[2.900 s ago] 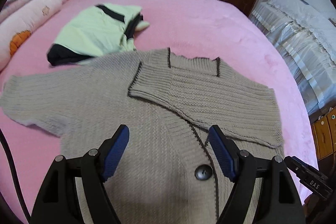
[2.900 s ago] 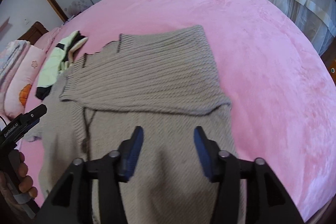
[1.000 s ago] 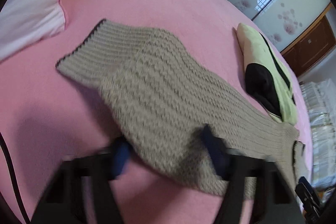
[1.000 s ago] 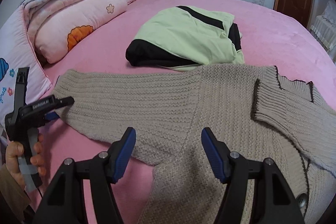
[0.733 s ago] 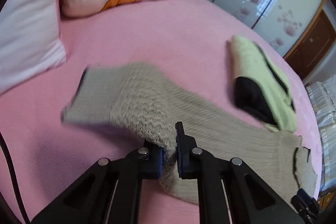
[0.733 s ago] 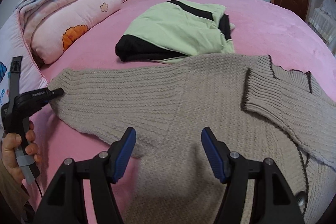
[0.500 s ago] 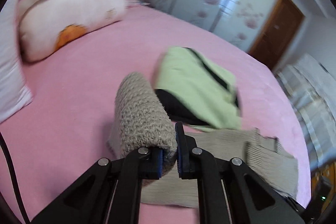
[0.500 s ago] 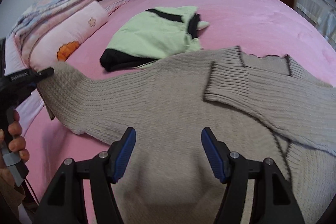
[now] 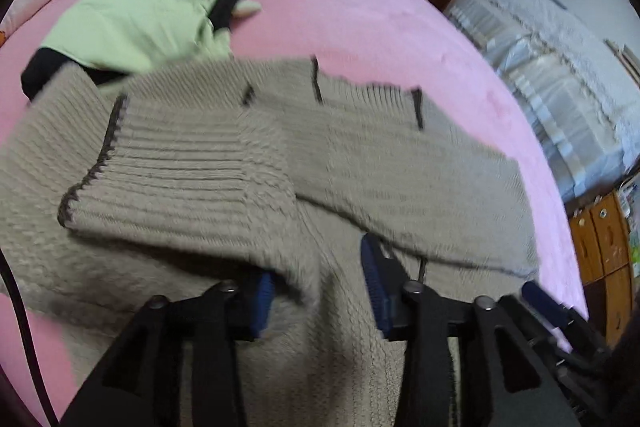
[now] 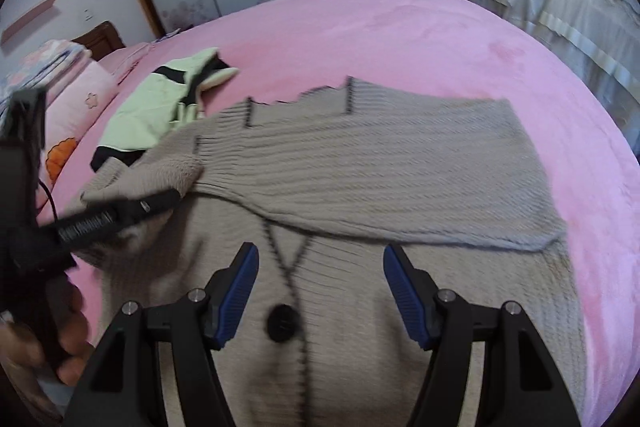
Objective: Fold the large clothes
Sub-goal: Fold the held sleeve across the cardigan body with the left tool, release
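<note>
A: Cardigan lies buttoned-side up on the pink bed, both sleeves across its chest.
B: Left gripper has its jaws spread, sleeve draped over one pad. Right gripper hangs wide, holding nothing.
A: I'd slide clear low, so that cuff lies flat and square.

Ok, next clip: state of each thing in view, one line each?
Cardigan: flat on the bed, buttoned, both sleeves folded across the chest.
Left hand-held gripper: open, sleeve fabric draped between its fingers.
Right hand-held gripper: open, empty, over the cardigan front.
Green garment: crumpled beside the cardigan.
Bed: pink cover.
</note>
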Tool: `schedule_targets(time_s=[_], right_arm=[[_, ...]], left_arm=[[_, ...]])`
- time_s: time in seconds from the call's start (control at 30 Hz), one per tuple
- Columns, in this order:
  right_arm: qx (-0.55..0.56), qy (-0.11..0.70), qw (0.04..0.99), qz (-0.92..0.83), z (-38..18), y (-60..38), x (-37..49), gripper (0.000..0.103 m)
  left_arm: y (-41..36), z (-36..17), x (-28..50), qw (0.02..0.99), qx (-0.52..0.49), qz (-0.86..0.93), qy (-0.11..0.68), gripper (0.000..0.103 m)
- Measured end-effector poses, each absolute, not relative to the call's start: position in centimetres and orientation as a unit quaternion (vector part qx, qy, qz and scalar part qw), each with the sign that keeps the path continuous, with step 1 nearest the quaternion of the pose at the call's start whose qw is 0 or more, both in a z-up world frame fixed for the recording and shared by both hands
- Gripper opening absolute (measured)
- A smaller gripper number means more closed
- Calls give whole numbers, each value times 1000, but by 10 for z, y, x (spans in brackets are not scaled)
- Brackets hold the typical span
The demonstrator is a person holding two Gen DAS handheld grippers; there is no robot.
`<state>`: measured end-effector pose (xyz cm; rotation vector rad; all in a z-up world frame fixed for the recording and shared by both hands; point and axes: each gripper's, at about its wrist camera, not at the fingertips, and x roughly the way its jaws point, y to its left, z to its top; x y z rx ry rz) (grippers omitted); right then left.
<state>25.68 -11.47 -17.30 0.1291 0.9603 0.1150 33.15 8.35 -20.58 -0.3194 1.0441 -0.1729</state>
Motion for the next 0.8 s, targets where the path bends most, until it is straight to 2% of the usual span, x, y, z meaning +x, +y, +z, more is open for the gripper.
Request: schedule_targets(time_s=[0.1,0.2,0.4,0.57,0.7,0.8], right_arm=[[71,464,881,51,-178,-131,253,65],[74,464,881,58,-180,-134,254,65],[73,448,886,94,-166,-116,255,65],[39,425,893,141,-144,-81,258,65],[-5,408,896,177,-131,-43,258,65],[-44,404,891,204,-131,-10,260,65]], left_arm=[[72,-218,312,856,-146,-82,489,62],[68,-211,299,863,-138,-91,478,70],[85,-179,264,869,-139,-104,463,71],[126,-147,229,895,-129,-49,424,73],[168,-144,201,905,-121,47,405,78],[201,-162,190,894,-141,100,414,78]])
